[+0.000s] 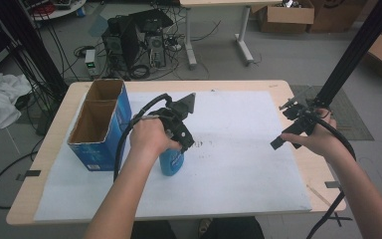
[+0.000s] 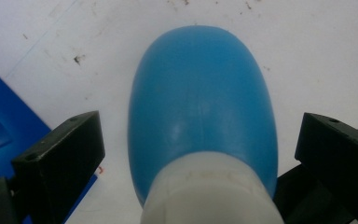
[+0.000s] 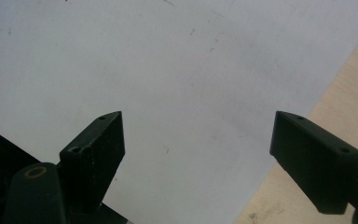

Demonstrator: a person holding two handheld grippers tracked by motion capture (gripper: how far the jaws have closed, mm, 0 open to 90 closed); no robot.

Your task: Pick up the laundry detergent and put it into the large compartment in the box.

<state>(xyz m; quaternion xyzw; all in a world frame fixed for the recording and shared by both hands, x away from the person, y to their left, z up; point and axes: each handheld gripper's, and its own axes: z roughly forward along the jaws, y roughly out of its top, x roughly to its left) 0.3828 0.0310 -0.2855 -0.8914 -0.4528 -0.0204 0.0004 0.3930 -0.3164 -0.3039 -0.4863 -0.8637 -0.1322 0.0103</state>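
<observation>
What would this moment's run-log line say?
left gripper: open, straddling blue bottle | right gripper: open, empty, over white sheet

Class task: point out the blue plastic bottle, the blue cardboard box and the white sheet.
Blue plastic bottle (image 2: 200, 98): left gripper view, its rounded body.
Blue cardboard box (image 1: 122, 107): high view, outer side wall.
White sheet (image 1: 243, 164): high view, bare middle.

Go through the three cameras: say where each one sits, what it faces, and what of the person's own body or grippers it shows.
High view: fixed above the person's side, facing forward and down on the table; both forearms, left gripper, right gripper.
Left gripper view: rides the left gripper, looking down on the blue bottle between its open fingers.
Right gripper view: rides the right gripper, facing the white sheet between open fingers.
Shared: the high and left gripper views both show the bottle and blue box.
</observation>
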